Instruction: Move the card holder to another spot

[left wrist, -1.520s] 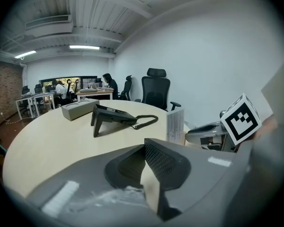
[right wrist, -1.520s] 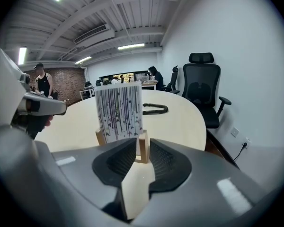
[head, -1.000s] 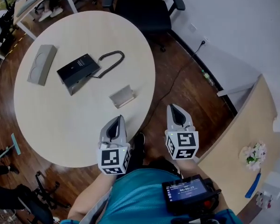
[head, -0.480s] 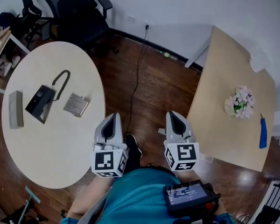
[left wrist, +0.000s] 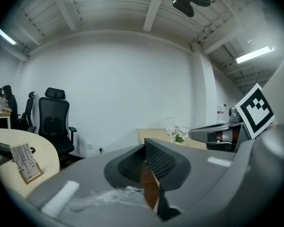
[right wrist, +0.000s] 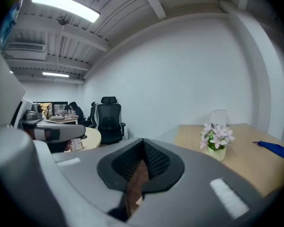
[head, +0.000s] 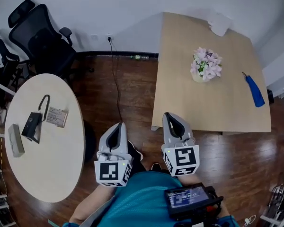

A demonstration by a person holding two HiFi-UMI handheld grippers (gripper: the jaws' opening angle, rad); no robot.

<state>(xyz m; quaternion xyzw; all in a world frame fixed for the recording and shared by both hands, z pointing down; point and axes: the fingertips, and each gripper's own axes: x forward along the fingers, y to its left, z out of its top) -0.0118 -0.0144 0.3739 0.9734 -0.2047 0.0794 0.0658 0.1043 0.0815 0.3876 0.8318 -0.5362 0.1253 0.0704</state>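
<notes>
A: Wood-brown floor under both pairs. Left tongs point(head: 117, 127) and right tongs point(head: 171, 119) side by side, close to the body, pointing forward between two tables.

B: Holding anything?

A: No. Left tongs closed, pads pressed together, nothing between them. Same for the right tongs: closed and empty. Probably kept shut and tucked in because nothing to work on lies within reach.

B: And the card holder point(head: 57, 117)?

A: On the round table point(head: 47, 174), off to the left, well apart from both pairs. Sitting on the far half of the top, a printed card leaning in it, just beside a black phone point(head: 31, 126) with a looped cord. Farther left, a grey box point(head: 15, 140).

B: Why so far from it?

A: Hard to say. Body turned toward the pale wooden table point(head: 180, 98), so perhaps sizing up a new spot. Plenty of bare top there, apart from a pot of flowers point(head: 206, 65), a blue object point(head: 253, 91) and a crumpled white sheet point(head: 219, 21) at the back.

B: Progress?

A: Not begun, judging by the layout: card holder untouched. Next, most likely: turn back left, open one pair, grip the holder low to keep the card in.

B: Risk?

A: Snagging the cord right next to it.
</notes>
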